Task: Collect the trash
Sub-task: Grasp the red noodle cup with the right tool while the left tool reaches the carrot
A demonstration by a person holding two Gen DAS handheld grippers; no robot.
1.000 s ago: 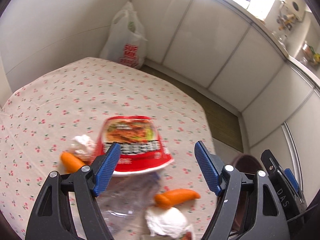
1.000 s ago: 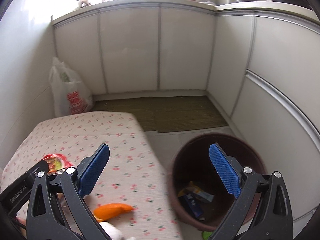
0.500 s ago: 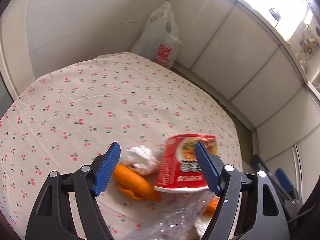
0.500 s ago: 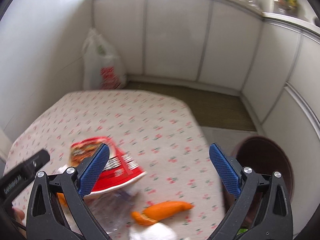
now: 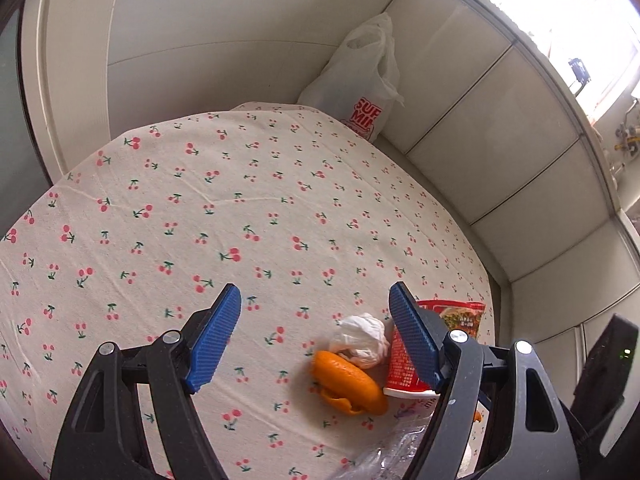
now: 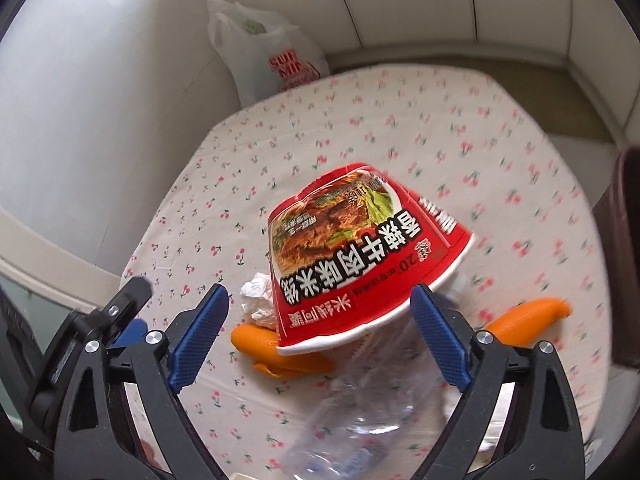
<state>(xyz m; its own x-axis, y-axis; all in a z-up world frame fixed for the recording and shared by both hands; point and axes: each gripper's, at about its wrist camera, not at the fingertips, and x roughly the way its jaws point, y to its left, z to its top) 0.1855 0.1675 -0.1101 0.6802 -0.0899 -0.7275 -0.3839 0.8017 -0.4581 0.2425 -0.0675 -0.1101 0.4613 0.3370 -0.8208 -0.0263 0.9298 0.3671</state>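
Cherry-print tablecloth (image 5: 248, 216) over the table; at lower right, an upturned noodle cup (image 6: 356, 264), orange peels (image 5: 348, 384), crumpled tissue (image 5: 362, 338), clear plastic bottle (image 6: 360, 412)

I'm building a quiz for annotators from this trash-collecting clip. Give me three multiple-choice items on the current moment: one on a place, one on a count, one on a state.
1. Where does the white shopping bag sit?
A. on the tablecloth
B. beyond the table's far edge, by the wall
C. inside the bin

2. How many orange peel pieces show in the right wrist view?
A. one
B. two
C. four

3. How does the red noodle cup stand?
A. upside down, rim on the tablecloth
B. upright, full
C. crushed flat

Answers:
1 B: it rises behind the tablecloth edge against the wall.
2 B: one peel lies left of the cup, another peel right.
3 A: its wide rim is lowest and its print reads inverted.
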